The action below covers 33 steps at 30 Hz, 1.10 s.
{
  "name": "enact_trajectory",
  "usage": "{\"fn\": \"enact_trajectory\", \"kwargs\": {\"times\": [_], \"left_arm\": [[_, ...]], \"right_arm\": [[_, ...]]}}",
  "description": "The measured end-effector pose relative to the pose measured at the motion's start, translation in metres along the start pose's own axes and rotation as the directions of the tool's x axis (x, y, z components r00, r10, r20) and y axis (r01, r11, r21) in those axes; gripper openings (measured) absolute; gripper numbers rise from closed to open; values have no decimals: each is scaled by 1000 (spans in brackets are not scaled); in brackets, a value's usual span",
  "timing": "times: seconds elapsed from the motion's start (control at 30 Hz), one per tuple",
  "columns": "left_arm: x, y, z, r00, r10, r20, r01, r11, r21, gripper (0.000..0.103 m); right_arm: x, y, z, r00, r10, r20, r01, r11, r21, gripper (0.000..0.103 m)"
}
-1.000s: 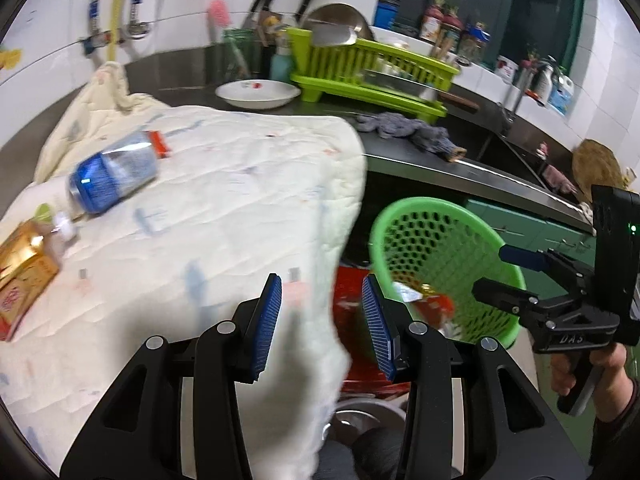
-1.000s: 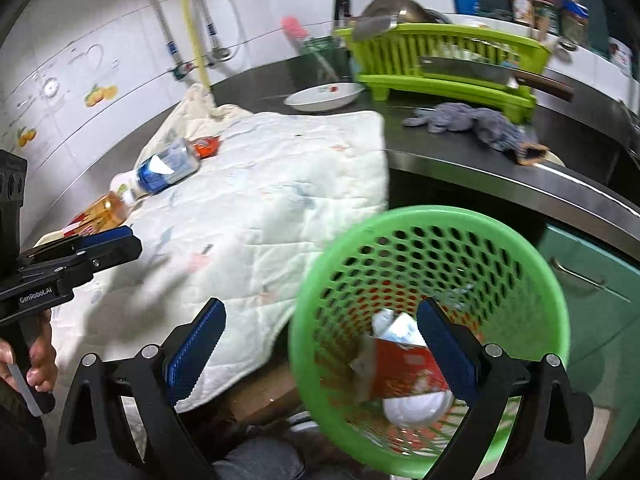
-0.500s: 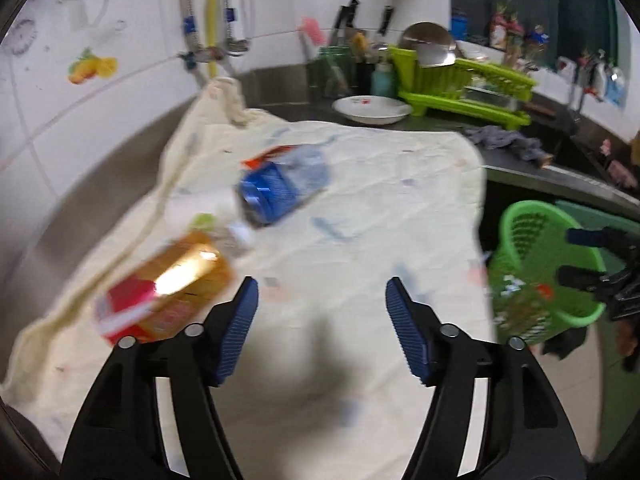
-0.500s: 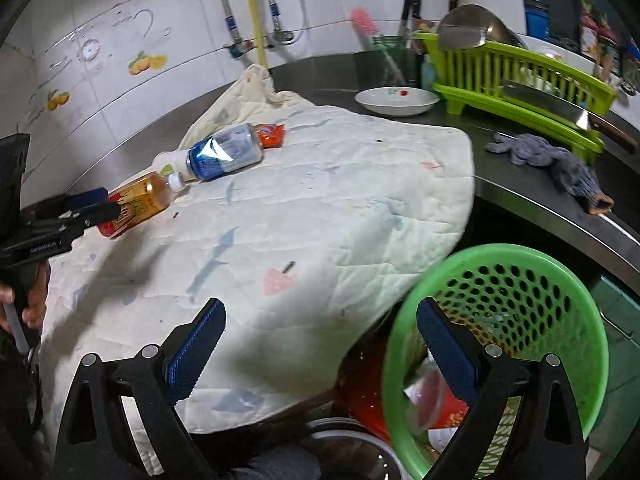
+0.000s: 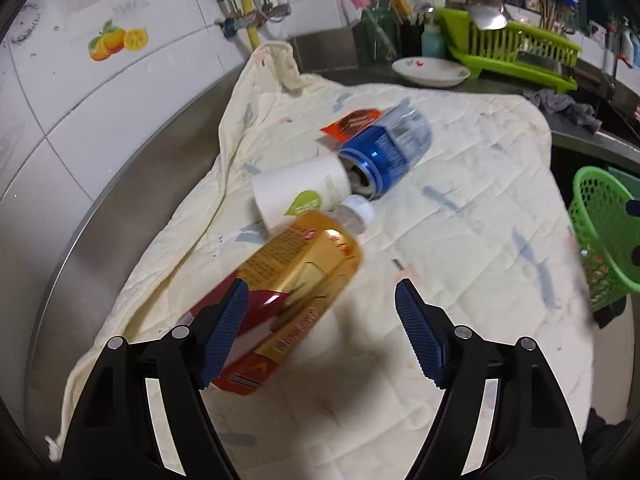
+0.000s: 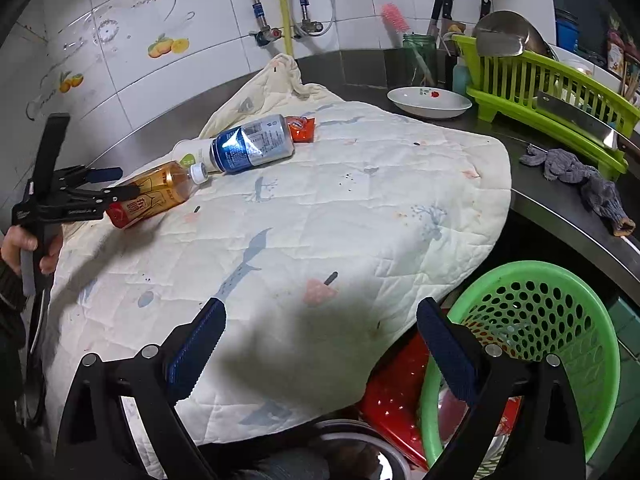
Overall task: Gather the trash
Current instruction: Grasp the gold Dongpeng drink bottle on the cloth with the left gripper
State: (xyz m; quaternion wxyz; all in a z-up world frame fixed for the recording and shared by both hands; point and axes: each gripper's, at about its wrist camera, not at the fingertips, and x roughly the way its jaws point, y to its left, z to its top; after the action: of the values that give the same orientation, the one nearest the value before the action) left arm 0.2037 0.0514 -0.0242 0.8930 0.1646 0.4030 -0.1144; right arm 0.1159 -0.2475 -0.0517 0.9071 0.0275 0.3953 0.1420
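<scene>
An amber tea bottle (image 5: 296, 280) with a red label lies on the cream quilted cloth (image 5: 460, 240). My left gripper (image 5: 320, 320) is open, its left finger beside the bottle's base. In the right wrist view the same bottle (image 6: 156, 192) lies at the left gripper's fingertips (image 6: 108, 184). A white cup (image 5: 300, 196), a blue-labelled bottle (image 5: 388, 152) and an orange wrapper (image 5: 352, 122) lie behind it. My right gripper (image 6: 320, 344) is open and empty, above the cloth's near edge, left of the green basket (image 6: 532, 328).
A white plate (image 6: 430, 102), a green dish rack (image 6: 552, 92) and a grey rag (image 6: 576, 172) sit on the steel counter at the back right. A red tub (image 6: 396, 396) and a metal bowl stand below the cloth's edge. Tiled wall at left.
My left gripper has swung from the basket to the amber bottle and opened wider. My right gripper has pulled back left, so the basket now sits at the lower right.
</scene>
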Motion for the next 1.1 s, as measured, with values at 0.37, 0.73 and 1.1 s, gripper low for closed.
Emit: {"fn": "enact_trajectory", "kwargs": {"times": [0.37, 0.73, 1.1], "left_arm": [[32, 25, 4, 995, -23, -96, 30, 997, 65, 76], [44, 28, 11, 983, -76, -168, 104, 980, 167, 87], [67, 38, 11, 982, -5, -190, 43, 979, 198, 87]], "right_arm": [[15, 4, 6, 1000, -1, -29, 1, 1000, -3, 93], [31, 18, 15, 999, 14, -51, -16, 1000, -26, 93], [40, 25, 21, 998, 15, -64, -17, 999, -36, 93]]}}
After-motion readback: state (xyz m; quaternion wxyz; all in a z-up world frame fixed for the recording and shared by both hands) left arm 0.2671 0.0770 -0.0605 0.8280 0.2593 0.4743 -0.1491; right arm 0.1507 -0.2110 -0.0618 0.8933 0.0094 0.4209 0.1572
